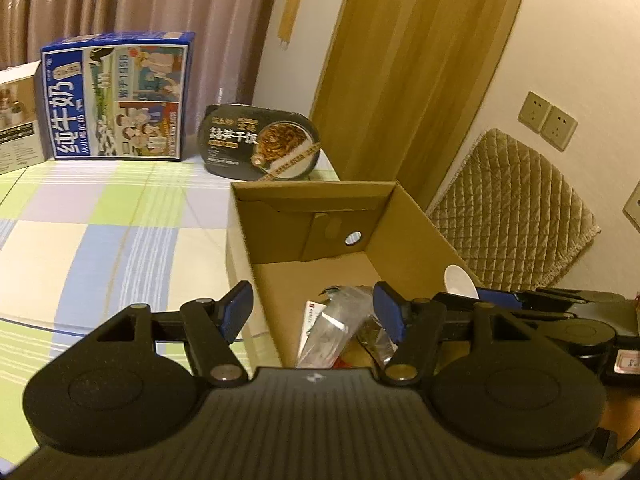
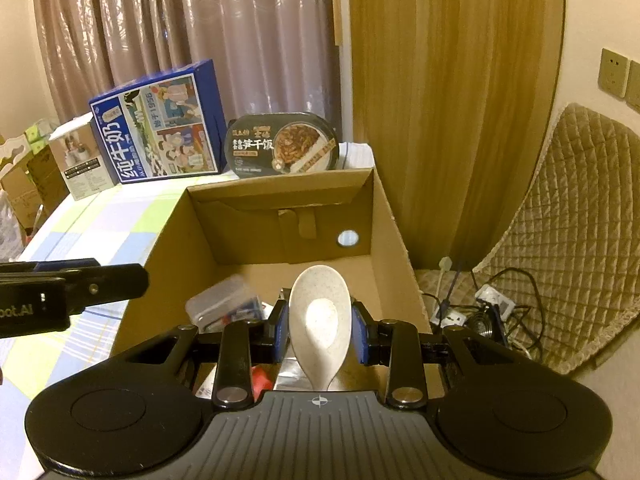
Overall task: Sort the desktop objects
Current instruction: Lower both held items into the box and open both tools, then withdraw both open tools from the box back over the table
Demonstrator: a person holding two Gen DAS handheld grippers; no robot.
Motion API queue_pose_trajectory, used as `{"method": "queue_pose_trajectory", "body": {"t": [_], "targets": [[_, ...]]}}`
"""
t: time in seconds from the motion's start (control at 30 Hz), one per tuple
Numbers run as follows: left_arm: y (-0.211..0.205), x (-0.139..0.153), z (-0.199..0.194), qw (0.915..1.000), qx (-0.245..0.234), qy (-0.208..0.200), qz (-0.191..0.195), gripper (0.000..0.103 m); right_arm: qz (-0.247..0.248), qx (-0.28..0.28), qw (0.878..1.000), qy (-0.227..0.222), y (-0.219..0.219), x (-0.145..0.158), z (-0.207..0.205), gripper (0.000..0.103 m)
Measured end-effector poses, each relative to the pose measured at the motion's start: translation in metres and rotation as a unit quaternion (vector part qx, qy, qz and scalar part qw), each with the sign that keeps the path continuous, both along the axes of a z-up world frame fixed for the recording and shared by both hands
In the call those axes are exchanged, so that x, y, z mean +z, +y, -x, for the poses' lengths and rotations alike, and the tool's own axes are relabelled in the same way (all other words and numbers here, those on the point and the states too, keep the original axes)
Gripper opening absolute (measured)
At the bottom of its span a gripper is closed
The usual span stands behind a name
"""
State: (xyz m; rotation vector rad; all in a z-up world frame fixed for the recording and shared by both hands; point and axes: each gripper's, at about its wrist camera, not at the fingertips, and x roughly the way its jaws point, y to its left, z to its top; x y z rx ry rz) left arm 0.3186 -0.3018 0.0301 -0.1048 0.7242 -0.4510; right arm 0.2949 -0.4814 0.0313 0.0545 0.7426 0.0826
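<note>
Right gripper (image 2: 320,332) fingers are clamped on the white spoon (image 2: 320,320), held over the cardboard box (image 2: 400,248). Left gripper (image 1: 316,312) hangs spread wide, holding nothing, above the box's wrappers (image 1: 344,328).

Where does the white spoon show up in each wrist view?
Left wrist view: white spoon at right of centre, above the cardboard box rim, its bowl poking out past the right hand-held gripper.
Right wrist view: spoon at bottom centre, clamped between the blue pads.
Shared landmark: the round hole in the box's far wall.
</note>
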Motion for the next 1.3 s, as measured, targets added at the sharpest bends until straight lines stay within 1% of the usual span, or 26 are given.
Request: {"method": "queue_pose_trajectory", "body": {"t": [0.13, 0.23, 0.27, 0.3, 0.33, 0.37, 0.47, 0.63, 0.73, 0.77, 0.8, 0.9, 0.97, 1.07, 1.13, 1.2, 1.23, 1.3], "targets": [[0.007, 0.001, 0.002, 1.0000, 0.006, 0.000, -0.002, 0.061, -0.007, 0.003, 1.000, -0.004, 0.005, 0.003, -0.003, 0.030], [0.012, 0.000, 0.005, 0.9999, 0.010, 0.001, -0.003, 0.061, -0.046, 0.014, 0.999, -0.016, 0.005, 0.006, -0.006, 0.031], [0.013, -0.001, 0.005, 0.9999, 0.012, 0.002, -0.004, 0.062, -0.063, 0.016, 0.998, -0.018, 0.004, 0.007, -0.007, 0.035], [0.015, -0.001, 0.007, 0.9999, 0.014, 0.003, -0.005, 0.063, -0.072, 0.010, 0.997, -0.018, 0.003, 0.008, -0.008, 0.053], [0.017, -0.002, 0.008, 0.9999, 0.015, 0.003, -0.006, 0.064, -0.072, 0.002, 0.997, -0.023, 0.003, 0.009, -0.008, 0.062], [0.019, -0.002, 0.010, 0.9998, 0.016, 0.003, -0.007, 0.067, -0.070, 0.000, 0.997, -0.029, 0.004, 0.011, -0.007, 0.062], [0.025, -0.004, 0.016, 0.9998, 0.018, 0.004, -0.012, 0.068, -0.061, 0.000, 0.998, -0.029, 0.005, 0.012, -0.004, 0.062], [0.028, -0.006, 0.031, 0.9996, 0.016, 0.004, -0.024, 0.076, -0.064, -0.014, 0.998, -0.024, -0.002, 0.013, 0.009, 0.063], [0.027, -0.007, 0.043, 0.9992, 0.013, 0.007, -0.038, 0.081, -0.071, -0.023, 0.997, -0.019, -0.008, 0.014, 0.024, 0.065], [0.028, -0.008, 0.047, 0.9990, 0.013, 0.005, -0.042, 0.085, -0.071, -0.026, 0.997, -0.018, -0.008, 0.015, 0.029, 0.066], [0.028, -0.008, 0.051, 0.9989, 0.013, 0.002, -0.046, 0.089, -0.072, -0.029, 0.997, -0.018, -0.010, 0.016, 0.036, 0.069], [0.030, -0.008, 0.068, 0.9983, 0.012, -0.008, -0.056, 0.096, -0.080, -0.041, 0.996, -0.019, -0.013, 0.018, 0.059, 0.079], [0.030, -0.006, 0.081, 0.9979, 0.005, -0.018, -0.062, 0.101, -0.083, -0.046, 0.995, -0.021, -0.014, 0.019, 0.076, 0.082], [0.030, -0.003, 0.098, 0.9971, -0.002, -0.026, -0.071, 0.102, -0.077, -0.046, 0.996, -0.017, -0.011, 0.022, 0.100, 0.088], [0.031, -0.001, 0.109, 0.9971, -0.001, -0.025, -0.072, 0.102, -0.071, -0.043, 0.996, -0.012, -0.009, 0.024, 0.114, 0.095], [0.032, 0.002, 0.122, 0.9969, 0.003, -0.026, -0.074, 0.102, -0.057, -0.037, 0.998, -0.010, -0.006, 0.028, 0.129, 0.099], [0.032, 0.004, 0.129, 0.9968, 0.006, -0.025, -0.076, 0.102, -0.049, -0.036, 0.998, -0.010, -0.005, 0.032, 0.137, 0.101], [0.035, 0.007, 0.141, 0.9969, 0.011, -0.025, -0.074, 0.102, -0.041, -0.037, 0.998, -0.012, -0.002, 0.036, 0.150, 0.101]]}}
